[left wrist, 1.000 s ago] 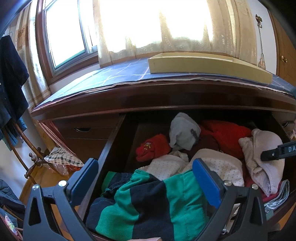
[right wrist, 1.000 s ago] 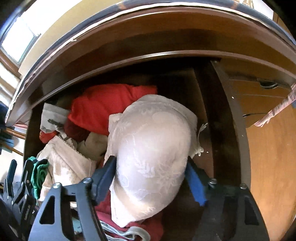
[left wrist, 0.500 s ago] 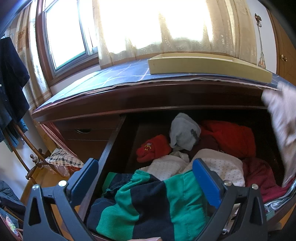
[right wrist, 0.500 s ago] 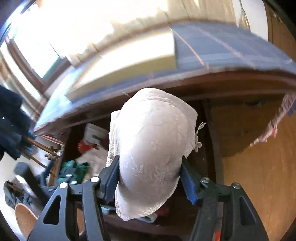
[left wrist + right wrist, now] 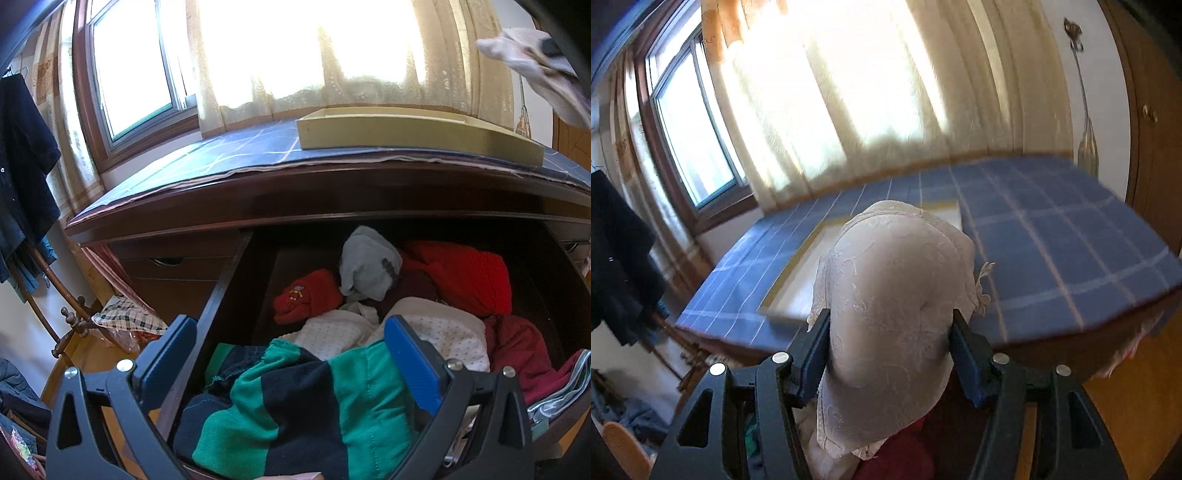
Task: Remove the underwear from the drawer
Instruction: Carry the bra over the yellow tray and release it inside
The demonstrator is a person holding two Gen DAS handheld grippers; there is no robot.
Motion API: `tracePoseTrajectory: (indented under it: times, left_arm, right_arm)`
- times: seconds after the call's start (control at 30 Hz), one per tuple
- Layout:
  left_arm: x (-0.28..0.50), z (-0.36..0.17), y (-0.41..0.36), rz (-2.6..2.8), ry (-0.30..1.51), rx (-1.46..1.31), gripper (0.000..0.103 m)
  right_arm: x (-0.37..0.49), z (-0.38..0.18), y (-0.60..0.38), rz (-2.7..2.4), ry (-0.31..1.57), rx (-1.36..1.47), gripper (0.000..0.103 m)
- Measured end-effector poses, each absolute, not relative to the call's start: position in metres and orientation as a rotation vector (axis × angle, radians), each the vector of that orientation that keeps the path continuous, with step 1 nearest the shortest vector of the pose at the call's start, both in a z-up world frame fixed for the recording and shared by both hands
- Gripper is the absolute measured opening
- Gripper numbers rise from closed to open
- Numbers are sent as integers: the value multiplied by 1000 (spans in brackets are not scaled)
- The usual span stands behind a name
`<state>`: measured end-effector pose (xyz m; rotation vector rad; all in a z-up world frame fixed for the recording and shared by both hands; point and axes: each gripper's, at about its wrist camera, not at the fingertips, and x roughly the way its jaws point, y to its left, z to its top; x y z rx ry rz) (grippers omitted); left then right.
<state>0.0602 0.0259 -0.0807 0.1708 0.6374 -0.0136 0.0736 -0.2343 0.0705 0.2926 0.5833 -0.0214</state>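
Note:
My right gripper [image 5: 889, 318] is shut on a pale lace piece of underwear [image 5: 890, 266], a padded cup that bulges up between the blue pads; its jaws have just been closing on it. It hangs high above the blue checked cloth [image 5: 1052, 229] on the dresser top. In the left wrist view the same underwear [image 5: 532, 62] shows at the top right corner. My left gripper [image 5: 290, 326] stands open over the open drawer [image 5: 229, 295], just above a green and navy striped garment [image 5: 295, 406], with nothing gripped.
The drawer holds several garments: red ones [image 5: 465, 273], a grey one [image 5: 365, 262], white dotted ones [image 5: 436, 332]. A cream tray [image 5: 406, 129] lies on the dresser top before the curtained window [image 5: 314, 55]. Dark clothes [image 5: 22, 158] hang on a stand at the left.
My right gripper has lifted the pale underwear out of the drawer and up above the dresser top, tilting up as it rose. My left gripper has stayed where it was.

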Motion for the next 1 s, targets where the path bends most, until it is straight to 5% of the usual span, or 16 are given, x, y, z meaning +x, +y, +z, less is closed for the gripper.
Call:
tracePoseTrajectory:
  times: [0.5, 1.0]
  left_arm:
    - [60, -80, 24, -7, 639, 174, 103]
    - [62, -81, 23, 10, 652, 174, 103]
  right_arm:
    - [221, 27, -269, -207, 678, 65, 63]
    - [228, 13, -256, -210, 650, -38, 65]
